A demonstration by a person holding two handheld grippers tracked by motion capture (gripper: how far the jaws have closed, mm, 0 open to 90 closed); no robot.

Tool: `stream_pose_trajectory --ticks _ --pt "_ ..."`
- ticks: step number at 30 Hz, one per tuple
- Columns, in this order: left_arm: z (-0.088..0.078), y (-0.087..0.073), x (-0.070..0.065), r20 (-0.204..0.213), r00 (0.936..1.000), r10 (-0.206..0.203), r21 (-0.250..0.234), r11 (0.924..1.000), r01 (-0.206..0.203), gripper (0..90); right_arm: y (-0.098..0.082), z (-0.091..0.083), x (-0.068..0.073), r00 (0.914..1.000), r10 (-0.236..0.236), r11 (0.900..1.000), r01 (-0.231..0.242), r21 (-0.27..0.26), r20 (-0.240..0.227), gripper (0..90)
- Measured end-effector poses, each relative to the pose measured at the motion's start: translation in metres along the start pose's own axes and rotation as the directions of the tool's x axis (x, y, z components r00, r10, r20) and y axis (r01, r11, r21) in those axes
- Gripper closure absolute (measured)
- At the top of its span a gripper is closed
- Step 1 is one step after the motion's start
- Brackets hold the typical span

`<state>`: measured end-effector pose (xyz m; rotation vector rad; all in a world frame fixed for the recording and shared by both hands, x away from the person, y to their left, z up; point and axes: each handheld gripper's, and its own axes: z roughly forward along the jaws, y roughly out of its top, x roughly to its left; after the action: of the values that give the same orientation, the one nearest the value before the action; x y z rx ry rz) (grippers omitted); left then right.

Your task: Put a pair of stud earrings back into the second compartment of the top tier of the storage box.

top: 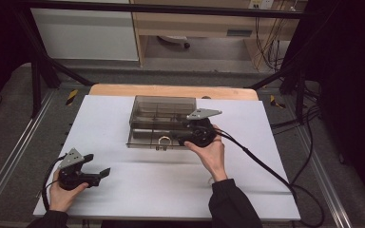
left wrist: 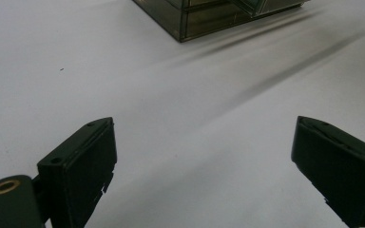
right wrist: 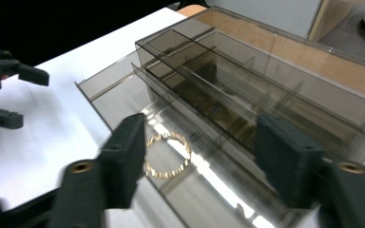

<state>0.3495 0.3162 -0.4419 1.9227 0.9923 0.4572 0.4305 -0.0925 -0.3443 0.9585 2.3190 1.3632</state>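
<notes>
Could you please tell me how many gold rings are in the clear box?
1. The gold ring lies in the front tray of the clear box, just below the open right gripper. Others could be hidden behind the tinted dividers.

Place: a lab or recording bay set up for handling trials, not a home.
Work surface: a white sheet (top: 171, 185) laid over a wooden tabletop (top: 171, 90), whose far edge shows bare.
Frame: black metal struts (top: 43, 61) stand round the table, with aluminium rails (top: 9, 156) along both sides on a grey floor.
Floor markings: yellow-and-black tape (top: 71, 96) near the far corners.
Cabling: loose black cables (top: 309, 152) on the right and hanging wires (top: 266, 42) at the back.
Background: plain light-wood furniture (top: 190, 23) and a white cabinet (top: 85, 33).
</notes>
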Motion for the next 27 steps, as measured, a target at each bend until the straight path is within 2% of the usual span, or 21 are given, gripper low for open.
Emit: stream_pose_trajectory --ticks 1,2,5,6,7,10,13,22,27 --pt "0.000 0.000 0.000 0.000 1.0000 0.000 0.000 1.0000 0.000 7.7 0.000 0.000 0.000 1.0000 0.000 1.000 0.000 0.000 0.000 32.7" --pt "0.000 0.000 0.000 -0.001 1.0000 0.001 0.001 1.0000 -0.001 7.7 -0.004 -0.008 -0.003 1.0000 0.004 1.000 -0.004 0.000 -0.002 27.2" --pt "0.000 0.000 0.000 -0.001 1.0000 0.004 0.003 1.0000 -0.004 7.7 -0.008 -0.016 -0.005 1.0000 0.001 1.000 -0.001 -0.011 0.001 22.4" --pt "0.000 0.000 0.000 -0.001 1.0000 0.004 0.004 1.0000 -0.004 7.7 -0.013 -0.025 -0.008 0.9999 0.010 1.000 -0.010 -0.022 0.004 17.8" --pt "0.000 0.000 0.000 -0.001 1.0000 0.004 0.004 1.0000 -0.004 7.7 -0.013 -0.025 -0.008 0.9999 0.010 1.000 -0.010 -0.022 0.004 17.8" --pt "0.000 0.000 0.000 -0.001 1.0000 0.004 0.005 1.0000 -0.004 7.7 -0.023 -0.040 -0.014 0.9992 0.039 0.999 -0.038 -0.039 0.007 10.5" --pt "0.000 0.000 0.000 0.000 1.0000 0.004 0.005 1.0000 -0.004 7.7 -0.028 -0.046 -0.016 0.9988 0.045 0.998 -0.044 -0.038 0.016 8.3" --pt "0.001 0.000 -0.001 0.000 1.0000 0.004 0.007 1.0000 -0.004 7.7 -0.060 -0.073 -0.032 0.9949 0.086 0.996 -0.085 -0.032 0.052 3.5" --pt "0.001 0.000 -0.001 0.000 1.0000 0.003 0.007 1.0000 -0.003 7.7 -0.073 -0.081 -0.038 0.9937 0.097 0.995 -0.095 -0.023 0.058 2.5"
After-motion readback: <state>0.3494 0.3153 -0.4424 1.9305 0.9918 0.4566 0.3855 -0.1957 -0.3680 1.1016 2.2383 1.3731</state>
